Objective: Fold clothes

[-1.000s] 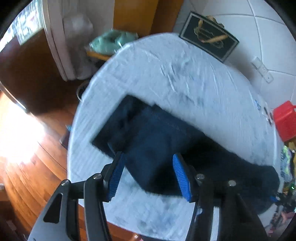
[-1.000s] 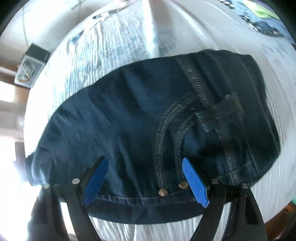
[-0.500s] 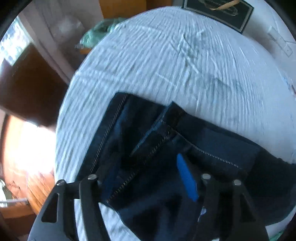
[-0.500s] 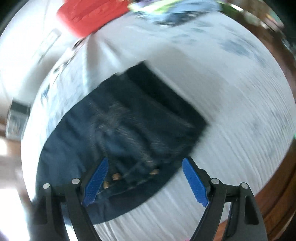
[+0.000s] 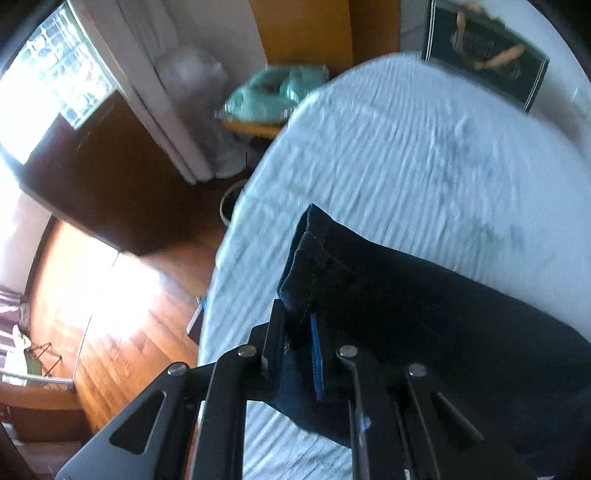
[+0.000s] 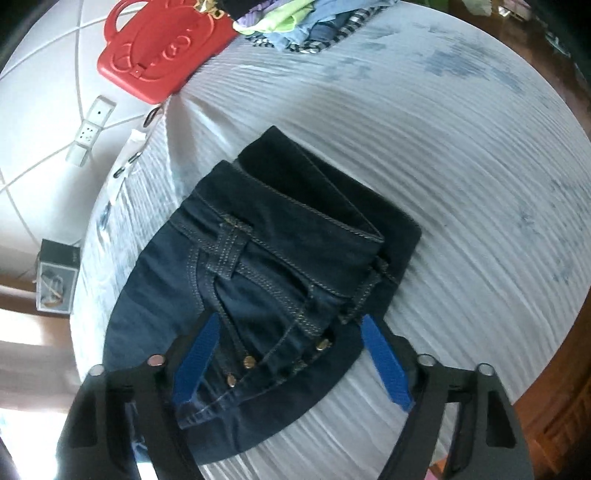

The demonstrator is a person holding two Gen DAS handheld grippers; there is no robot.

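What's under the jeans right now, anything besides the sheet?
Only the white ribbed sheet shows around the dark jeans. Whatever lies directly beneath the denim is covered and cannot be seen.

This was a home, most likely a bedroom. A bed (image 6: 461, 155) with a wrinkled white sheet filled both views, standing on a warm wooden floor (image 5: 122, 325) lit by sun from a window (image 5: 55, 85). A white tiled wall (image 6: 44, 92) carried a socket strip (image 6: 90, 129). A red handbag (image 6: 162, 51) and a heap of mixed clothes (image 6: 295, 22) lay at the bed's edge, and a dark framed picture (image 5: 484, 55) leaned nearby.
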